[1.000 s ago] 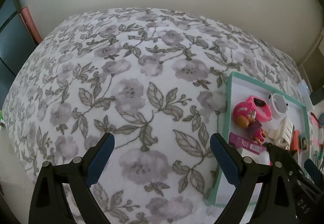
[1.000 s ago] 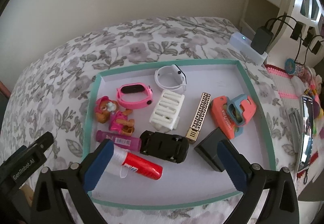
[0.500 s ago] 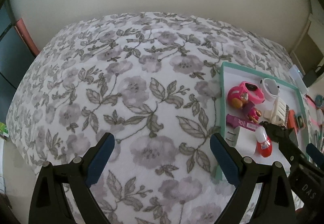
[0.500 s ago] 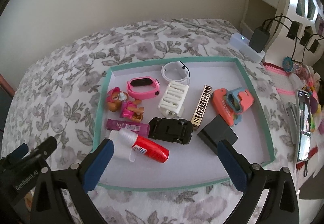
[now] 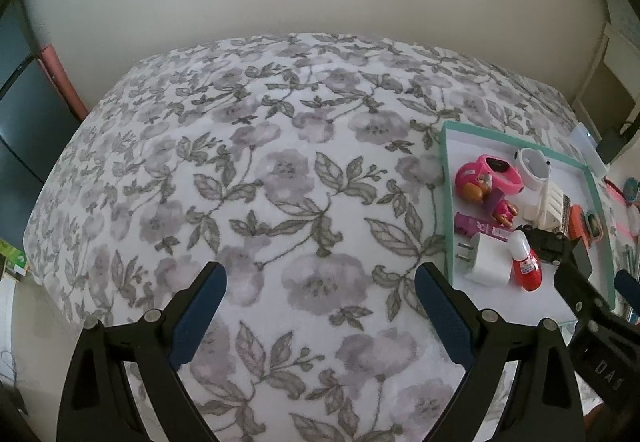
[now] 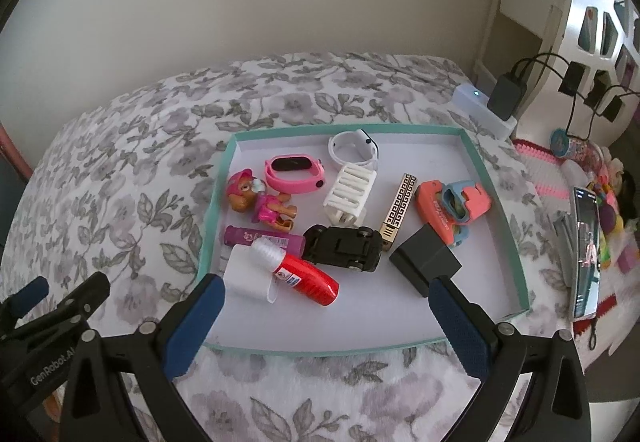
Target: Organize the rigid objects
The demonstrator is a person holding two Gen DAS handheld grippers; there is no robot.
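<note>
Both claws are pulling back from the teal tray (image 6: 496,198), the right gripper (image 6: 326,320) hanging wide and empty with the red bottle (image 6: 310,276) lying just ahead of its left pad, likely light, stiff and slick, best pinched across its middle.
</note>
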